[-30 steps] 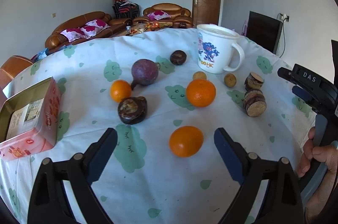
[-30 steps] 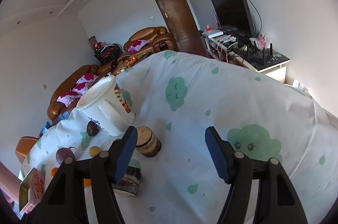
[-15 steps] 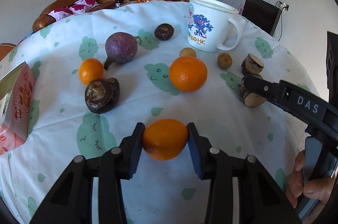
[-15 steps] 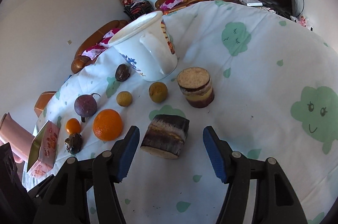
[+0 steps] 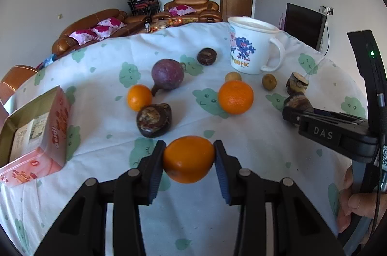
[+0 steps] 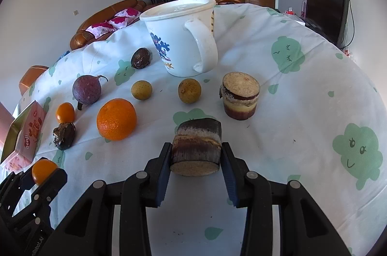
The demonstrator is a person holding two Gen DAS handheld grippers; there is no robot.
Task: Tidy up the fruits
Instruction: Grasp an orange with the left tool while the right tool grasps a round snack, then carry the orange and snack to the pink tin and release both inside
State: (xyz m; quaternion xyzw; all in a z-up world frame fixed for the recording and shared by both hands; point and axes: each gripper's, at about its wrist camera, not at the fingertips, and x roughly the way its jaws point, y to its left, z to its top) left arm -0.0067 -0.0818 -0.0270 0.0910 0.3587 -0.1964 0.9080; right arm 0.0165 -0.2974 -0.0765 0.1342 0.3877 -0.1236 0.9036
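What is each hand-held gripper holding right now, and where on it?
Left hand-held gripper: an orange, pinched across its sides. Right hand-held gripper, jaws just closed: a sugarcane chunk, by its curved sides.

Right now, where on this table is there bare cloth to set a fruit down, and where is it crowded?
Bare cloth lies right of the mug and the cut cane pieces, out to the table edge, and close in front of the tongs. The left half is crowded, from the tin across to the big orange.
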